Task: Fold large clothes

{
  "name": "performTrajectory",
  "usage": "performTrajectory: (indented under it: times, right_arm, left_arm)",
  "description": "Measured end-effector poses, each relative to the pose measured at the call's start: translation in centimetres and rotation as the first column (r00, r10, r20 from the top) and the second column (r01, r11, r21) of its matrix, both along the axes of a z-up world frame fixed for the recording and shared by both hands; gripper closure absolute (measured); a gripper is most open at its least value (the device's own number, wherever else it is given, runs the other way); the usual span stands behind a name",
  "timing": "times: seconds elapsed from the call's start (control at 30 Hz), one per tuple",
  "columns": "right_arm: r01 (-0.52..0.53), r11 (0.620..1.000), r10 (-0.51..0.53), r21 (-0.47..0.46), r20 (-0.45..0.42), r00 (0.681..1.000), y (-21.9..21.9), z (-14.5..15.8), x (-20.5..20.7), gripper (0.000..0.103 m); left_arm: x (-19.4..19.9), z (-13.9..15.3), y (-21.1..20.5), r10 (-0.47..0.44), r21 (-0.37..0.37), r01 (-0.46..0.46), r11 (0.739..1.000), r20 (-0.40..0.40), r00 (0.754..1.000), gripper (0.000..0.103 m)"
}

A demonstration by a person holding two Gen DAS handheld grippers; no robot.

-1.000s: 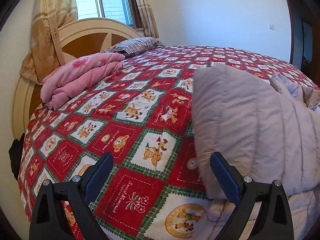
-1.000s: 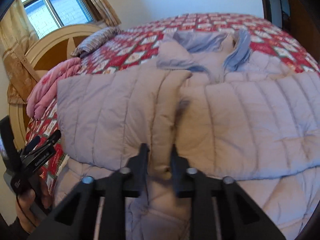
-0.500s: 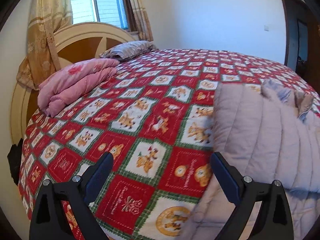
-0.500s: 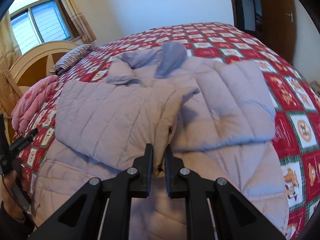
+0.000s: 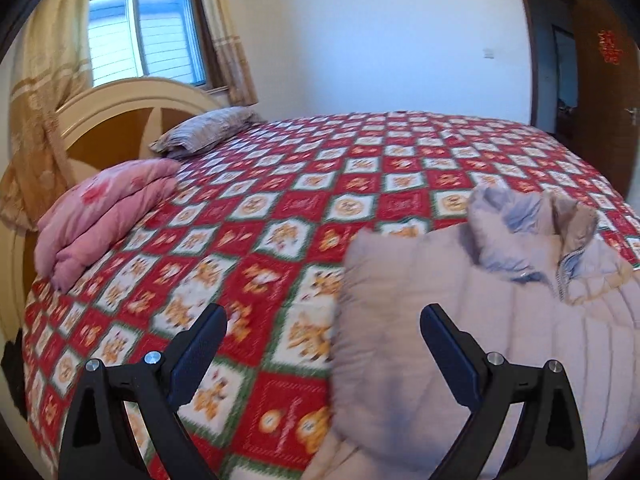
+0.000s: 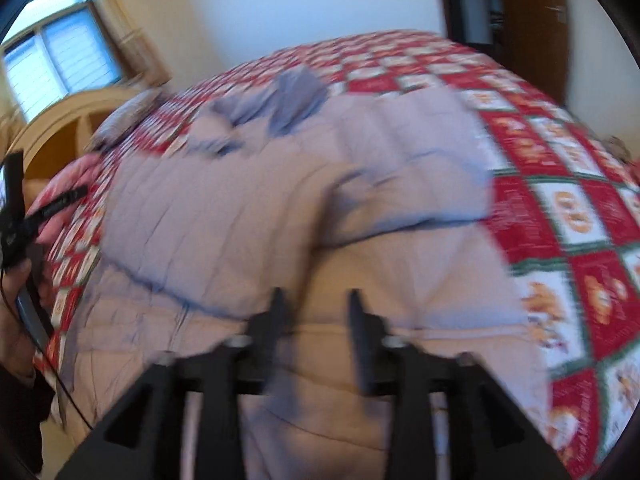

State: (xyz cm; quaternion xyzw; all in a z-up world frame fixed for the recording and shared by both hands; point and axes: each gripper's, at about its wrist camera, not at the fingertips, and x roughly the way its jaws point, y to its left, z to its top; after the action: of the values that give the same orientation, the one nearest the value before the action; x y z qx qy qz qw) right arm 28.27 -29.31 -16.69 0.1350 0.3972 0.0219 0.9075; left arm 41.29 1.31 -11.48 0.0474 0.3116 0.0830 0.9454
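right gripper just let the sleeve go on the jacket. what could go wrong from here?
1. The right gripper is opening low over the puffy jacket; no fabric looks pinched, but the frame is blurred, so a pad could snag the folded sleeve on pulling away.
2. The padded sleeve may spring back open.
3. The jacket's hem lies at the near edge of the bed; a tug could slide it off.

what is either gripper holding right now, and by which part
Nothing. The right gripper is opening its jaws, nothing between them, above the puffer jacket; the left gripper is open.
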Motion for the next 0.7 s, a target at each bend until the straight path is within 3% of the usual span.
performTrajectory:
  times: [0.1,0.23,0.37,0.47,0.7]
  right_arm:
    - [0.086,0.995,-0.082,-0.046,0.097,0.992,-0.4,2.7,-0.3,0.055]
    - [0.014,1.0,-0.015,0.007,0.15,0.989,1.8,3.9,2.4,0.055]
    - [-0.043,0.999,0.047,-0.033,0.127,0.991,5.1,1.9,7.3,0.055]
    - [-0.044,0.998,0.047,-0.054,0.055,0.997,5.8,-1.0,9.6,0.055]
    - [-0.049,0.997,0.051,-0.058,0.04,0.998,5.2,-3.5,8.8,0.059]
  left_arm:
    - [1.7,-0.6,-1.6,-0.049,-0.009,0.049,0.999,-0.003,0.999,0.005]
    - [4.5,-3.0,-3.4,-0.058,0.024,0.06,0.998,-0.053,0.997,0.005]
    - [6.7,-5.6,-3.9,-0.041,0.035,0.046,0.998,-0.123,0.992,0.005]
    - [7.2,-7.4,-4.1,-0.042,0.033,0.048,0.998,-0.157,0.987,0.005]
    - [7.7,-9.2,-3.9,-0.049,-0.018,0.046,0.999,-0.178,0.983,0.004]
